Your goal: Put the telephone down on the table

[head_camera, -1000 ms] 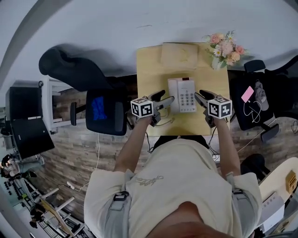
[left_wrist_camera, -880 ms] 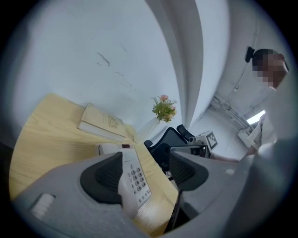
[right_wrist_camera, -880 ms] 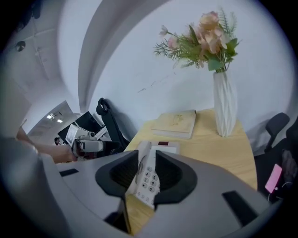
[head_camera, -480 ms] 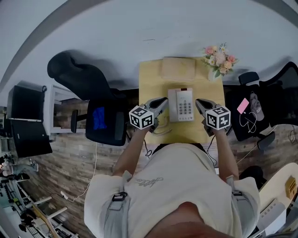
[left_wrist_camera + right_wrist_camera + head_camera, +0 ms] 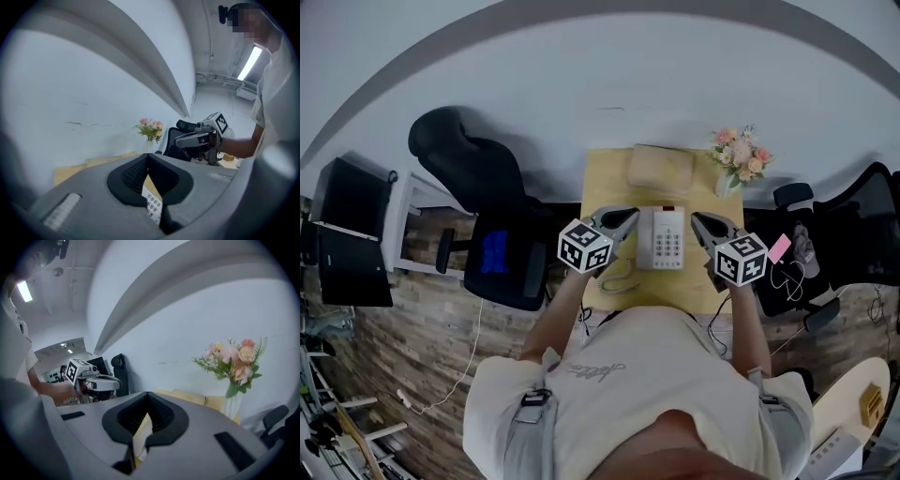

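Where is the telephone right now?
In the head view the telephone lies on the wooden table, between the left gripper and right gripper, flowers beyond it to the right.

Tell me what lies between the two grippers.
The head view shows the telephone, resting on the table, between the left gripper and right gripper.

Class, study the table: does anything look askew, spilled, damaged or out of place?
Nothing stands out. The telephone lies flat and square on the table, and the flowers stand upright at its back corner.
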